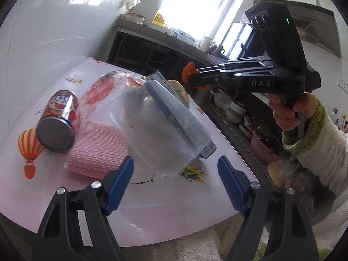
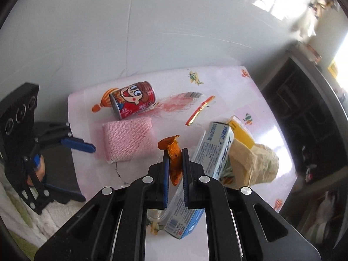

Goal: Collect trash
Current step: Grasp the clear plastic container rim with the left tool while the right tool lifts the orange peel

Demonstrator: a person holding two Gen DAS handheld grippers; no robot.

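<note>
Gripping a piece of orange peel [image 2: 174,163], the right tongs [image 2: 175,165] are closed on it, with both blue pads pressing its sides and the curled top of the peel standing out above the tips. The left wrist view shows the same peel [image 1: 189,72] from the side, at the end of the right tongs [image 1: 192,77], lifted clear of the surface [image 1: 152,217], with the hand [image 1: 291,113] and a fluffy sleeve behind.

The left tongs [image 1: 175,187] are open, with nothing between the pads. Just ahead of them lies a clear plastic box [image 1: 161,134], tilted, with a blue and white carton [image 1: 174,108] seen through it. To the left of these tongs are a pink cloth [image 1: 97,150] and a red drink can [image 1: 59,121] on its side, touching the cloth.

Only the right wrist view shows the yellow box [image 2: 241,130] and the crumpled beige paper [image 2: 254,163] beyond the carton [image 2: 215,143], to the right of the right tongs. It also shows a red printed wrapper [image 2: 180,104] beside the can [image 2: 132,100], and the left tongs [image 2: 71,169] far to the left, at the edge of the surface [image 2: 217,80].
</note>
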